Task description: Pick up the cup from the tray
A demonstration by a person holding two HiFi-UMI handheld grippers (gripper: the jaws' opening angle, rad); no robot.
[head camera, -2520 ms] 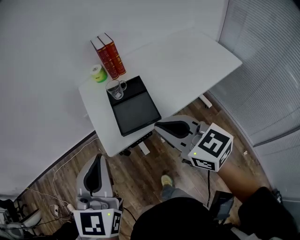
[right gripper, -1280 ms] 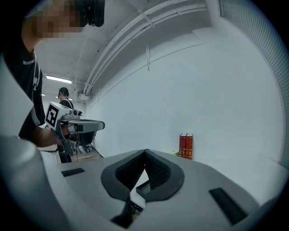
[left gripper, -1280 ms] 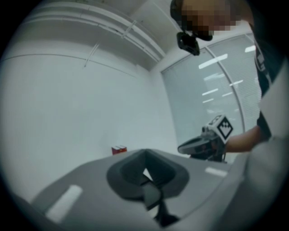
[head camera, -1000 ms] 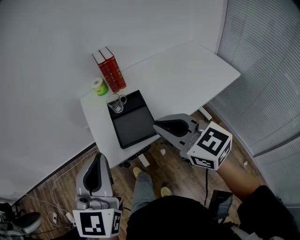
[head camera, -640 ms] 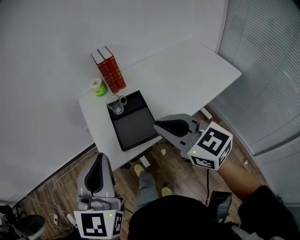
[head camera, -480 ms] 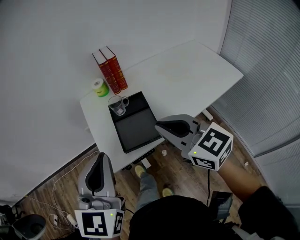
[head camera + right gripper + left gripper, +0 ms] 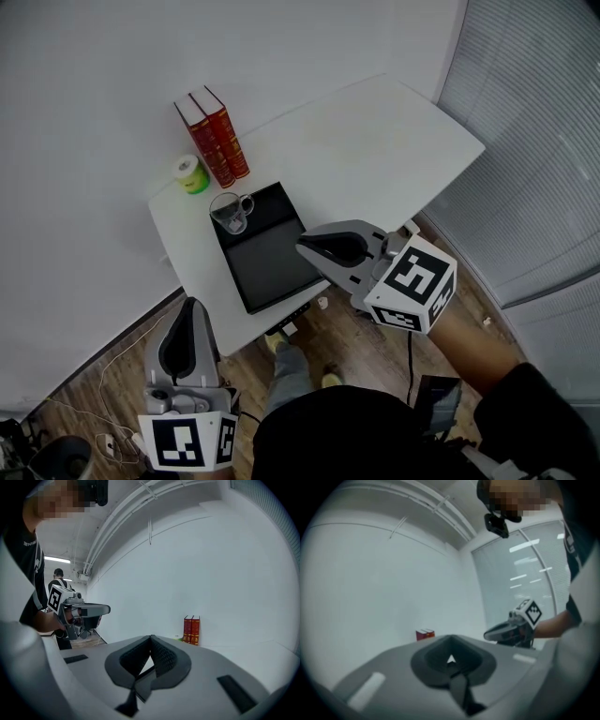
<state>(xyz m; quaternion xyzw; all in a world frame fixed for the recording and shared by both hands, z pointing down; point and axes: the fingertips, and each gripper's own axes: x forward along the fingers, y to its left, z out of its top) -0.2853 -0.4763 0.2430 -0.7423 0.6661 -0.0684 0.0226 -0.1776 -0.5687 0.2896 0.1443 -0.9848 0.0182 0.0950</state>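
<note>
A clear glass cup (image 7: 230,211) with a handle stands upright in the far corner of the black tray (image 7: 272,262), which lies on the white table (image 7: 375,141). My right gripper (image 7: 302,247) hangs shut and empty in front of the tray's near right corner, well short of the cup. Over the wooden floor below the table's edge, my left gripper (image 7: 187,307) is also shut with nothing in it. The left gripper view shows its jaws (image 7: 451,641) closed and the right gripper (image 7: 506,631) beside it. In the right gripper view (image 7: 151,638) the cup is hidden.
Two red books (image 7: 211,131) stand upright behind the tray, also seen as red books (image 7: 191,630), with a green tape roll (image 7: 192,173) beside them. Window blinds (image 7: 534,141) run along the right. Cables (image 7: 103,366) lie on the floor at the left.
Both grippers have come a little nearer the table, the right one now in front of the tray's near corner. Their jaws stay shut. The cup has not moved.
</note>
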